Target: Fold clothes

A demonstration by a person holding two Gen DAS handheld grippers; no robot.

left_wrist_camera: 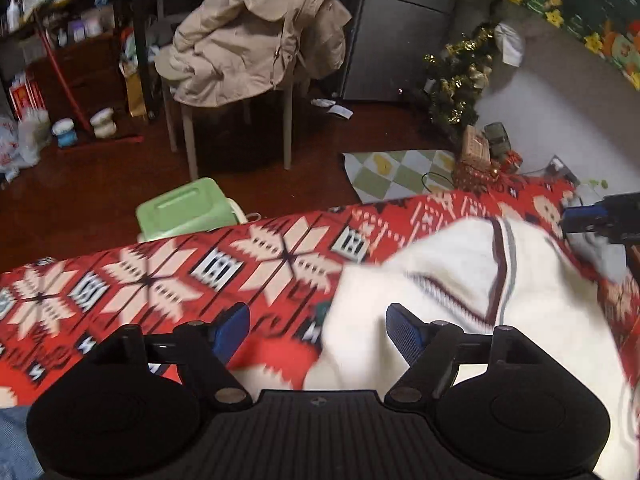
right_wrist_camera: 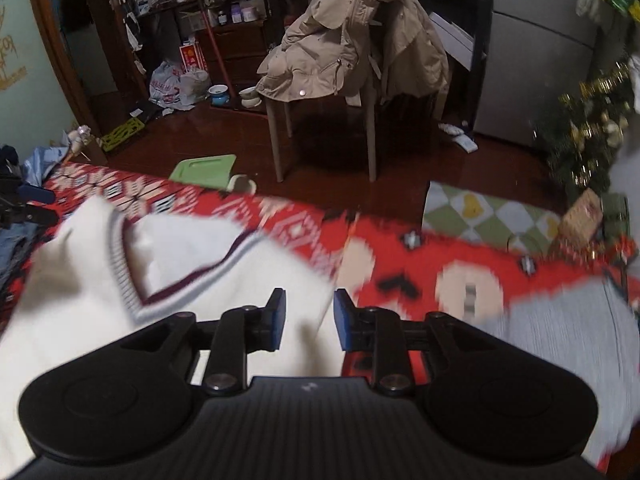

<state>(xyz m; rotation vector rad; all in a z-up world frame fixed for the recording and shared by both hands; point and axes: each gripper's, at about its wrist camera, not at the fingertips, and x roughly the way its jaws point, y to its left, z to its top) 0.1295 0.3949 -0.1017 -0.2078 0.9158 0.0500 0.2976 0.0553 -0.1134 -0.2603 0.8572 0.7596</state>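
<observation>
A white V-neck sweater [left_wrist_camera: 460,280] with maroon and grey trim lies on a red patterned blanket [left_wrist_camera: 160,280]. My left gripper [left_wrist_camera: 316,320] hangs over the sweater's left edge. Its blue fingers [left_wrist_camera: 234,330] stand wide apart and grip nothing. In the right wrist view the sweater [right_wrist_camera: 180,260] fills the lower left. There my right gripper [right_wrist_camera: 310,312] hovers over its right edge, jaws narrowly apart. White cloth shows in the gap, and the pads do not press it. Each gripper shows at the edge of the other's view: right gripper [left_wrist_camera: 600,216], left gripper [right_wrist_camera: 20,200].
A grey knit garment [right_wrist_camera: 560,320] lies on the blanket [right_wrist_camera: 400,260] at right, denim [right_wrist_camera: 16,240] at left. Beyond the bed edge are a green stool [left_wrist_camera: 188,208], a chair with a beige coat [left_wrist_camera: 256,40], a checkered mat [left_wrist_camera: 400,172] and a small Christmas tree [left_wrist_camera: 460,76].
</observation>
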